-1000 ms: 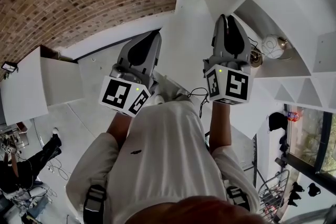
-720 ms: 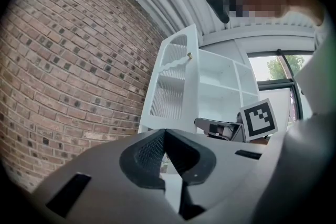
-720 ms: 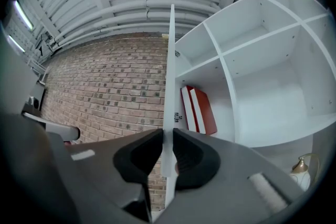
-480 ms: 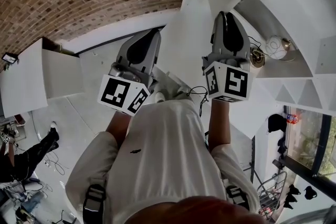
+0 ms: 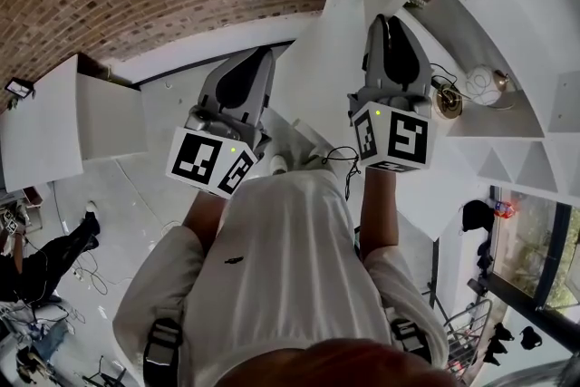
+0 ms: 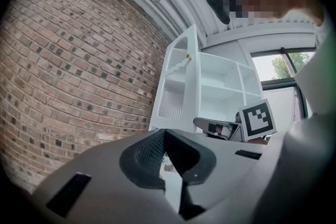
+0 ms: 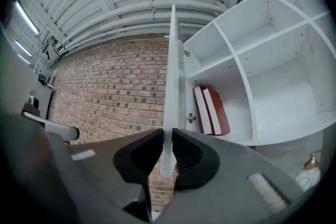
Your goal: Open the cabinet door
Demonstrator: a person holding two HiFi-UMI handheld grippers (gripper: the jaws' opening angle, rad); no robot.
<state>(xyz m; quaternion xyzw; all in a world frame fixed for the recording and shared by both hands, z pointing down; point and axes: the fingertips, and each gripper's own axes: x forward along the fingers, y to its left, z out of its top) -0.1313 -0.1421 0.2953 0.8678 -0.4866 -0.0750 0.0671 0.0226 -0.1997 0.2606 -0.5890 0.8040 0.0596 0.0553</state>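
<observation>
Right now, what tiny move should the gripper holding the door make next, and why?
Probably pull the door a little further from the shelves. The right gripper is clamped on the door's edge, and the door is already swung out enough to show the red books.

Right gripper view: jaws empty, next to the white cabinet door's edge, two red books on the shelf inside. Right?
Not empty. The right gripper view shows the right gripper with its jaws closed on the edge of the white cabinet door, which stands edge-on between them. The two red books on the shelf inside are as you say.
</observation>
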